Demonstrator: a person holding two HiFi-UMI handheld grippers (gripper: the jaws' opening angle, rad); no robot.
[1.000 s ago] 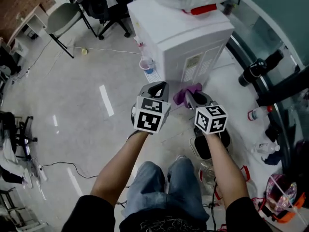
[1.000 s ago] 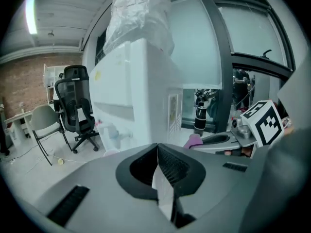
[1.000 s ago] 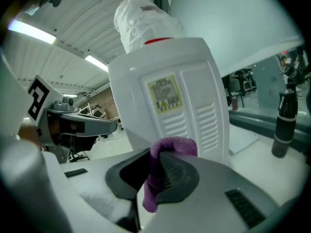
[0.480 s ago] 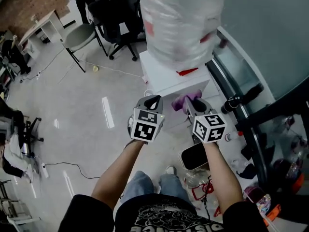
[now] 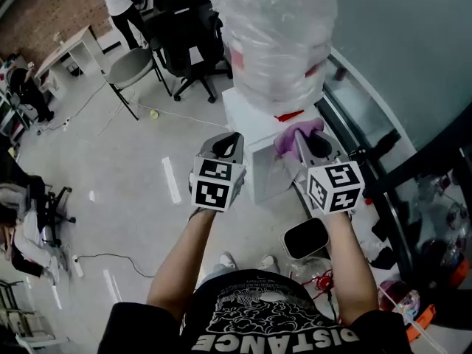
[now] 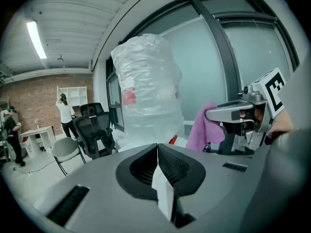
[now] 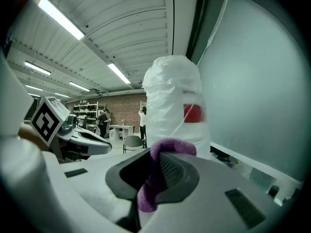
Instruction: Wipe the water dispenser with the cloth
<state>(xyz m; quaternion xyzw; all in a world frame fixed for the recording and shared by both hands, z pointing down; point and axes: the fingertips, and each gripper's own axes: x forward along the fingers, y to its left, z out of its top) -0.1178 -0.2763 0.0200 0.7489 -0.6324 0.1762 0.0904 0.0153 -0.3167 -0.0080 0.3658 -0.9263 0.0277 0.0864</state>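
1. The pale glossy floor [image 5: 133,198] fills the head view from 6 to 10 o'clock.
2. The white water dispenser [image 5: 259,164] stands at 12 o'clock from the person, just ahead of both grippers.
3. A large bottle wrapped in clear plastic [image 5: 276,35] sits upright on top of the dispenser, with a red patch on its side. It takes up the middle of both gripper views.
4. A black office chair [image 5: 188,28] stands at 11 o'clock from the dispenser, and a grey chair [image 5: 135,68] sits further round, at 10 o'clock.
5. The left gripper [image 5: 232,140] hangs in the air at 9 o'clock from the dispenser's top. Its jaws are pressed together.
6. The right gripper [image 5: 306,140] is at 3 o'clock from the left one, by the top right corner of the dispenser's body. Its jaws are clamped on the purple cloth [image 7: 154,176].
7. The cloth sticks out past the right jaws toward 11 o'clock, and in the head view it lies against the dispenser's upper edge, below the bottle.
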